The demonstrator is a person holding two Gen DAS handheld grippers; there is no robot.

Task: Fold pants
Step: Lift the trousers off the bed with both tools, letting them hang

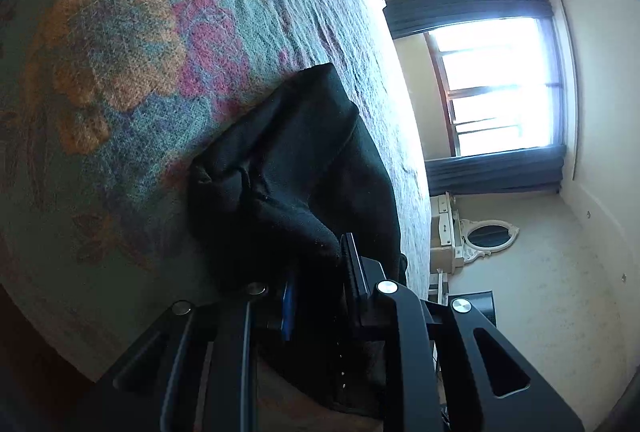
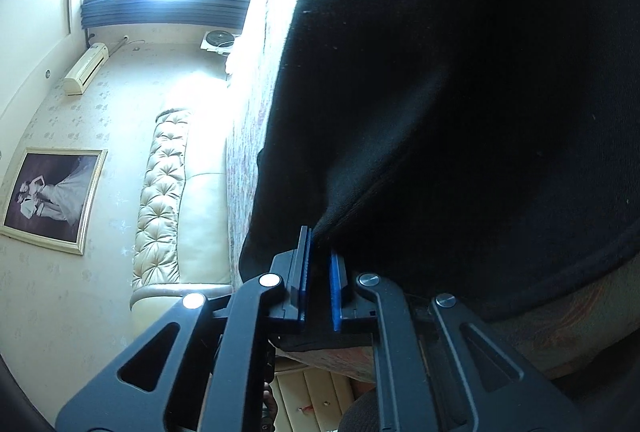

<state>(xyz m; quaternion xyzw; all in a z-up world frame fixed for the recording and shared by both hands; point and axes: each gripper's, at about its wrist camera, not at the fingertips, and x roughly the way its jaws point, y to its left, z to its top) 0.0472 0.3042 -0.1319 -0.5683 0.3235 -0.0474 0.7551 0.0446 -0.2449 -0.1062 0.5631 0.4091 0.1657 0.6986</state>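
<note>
The black pants (image 1: 304,159) lie bunched on a floral bedspread (image 1: 120,51). My left gripper (image 1: 320,272) is shut on an edge of the pants at their near end; the cloth hides its left finger. In the right wrist view the pants (image 2: 460,91) fill most of the frame, hanging close to the camera. My right gripper (image 2: 320,252) is shut on a pinched fold of the pants, with the cloth running up from between its blue pads (image 2: 335,284).
The bed's far edge (image 1: 400,111) runs toward a bright window with dark curtains (image 1: 500,83). A tufted cream headboard (image 2: 160,191) and a framed picture (image 2: 52,195) are on the wall. A white dresser with an oval mirror (image 1: 480,236) stands beyond the bed.
</note>
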